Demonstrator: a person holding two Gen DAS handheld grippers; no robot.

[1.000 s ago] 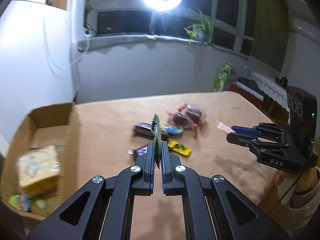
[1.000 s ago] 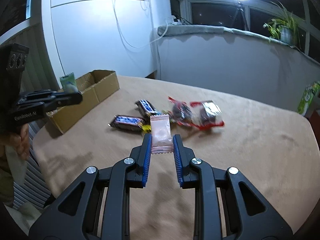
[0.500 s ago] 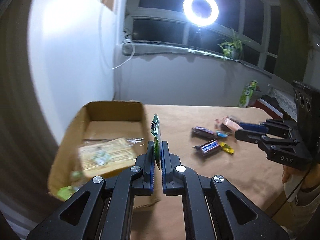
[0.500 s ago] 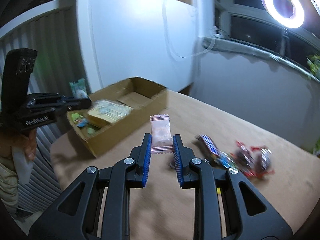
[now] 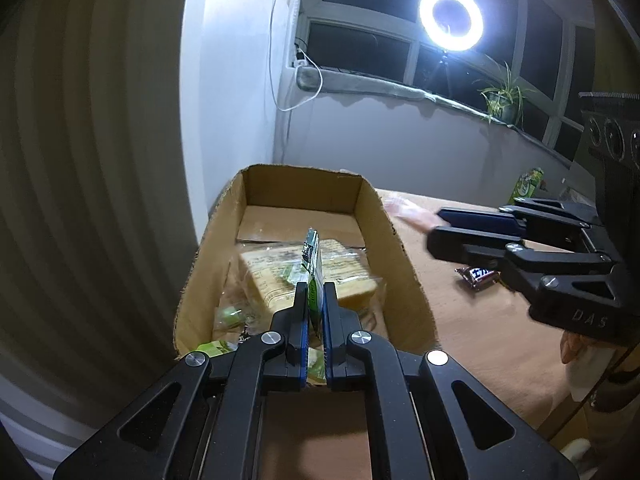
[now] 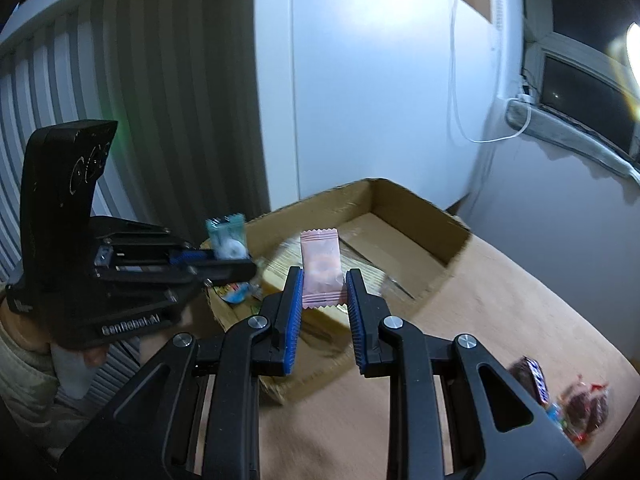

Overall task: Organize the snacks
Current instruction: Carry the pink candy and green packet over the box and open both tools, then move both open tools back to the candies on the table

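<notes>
While marked "DAS", right tool [image 5: 434, 226] pinches pink packet [image 6: 321, 270].

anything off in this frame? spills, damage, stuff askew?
Nothing stands out. The left gripper holds a green packet over the cardboard box, and the right gripper holds a pink packet near it. The box looks intact. A few snacks still lie loose on the table.

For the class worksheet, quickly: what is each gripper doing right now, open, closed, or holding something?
Left gripper: closed on a green snack packet, above the cardboard box.
Right gripper: closed on a pink snack packet.
</notes>
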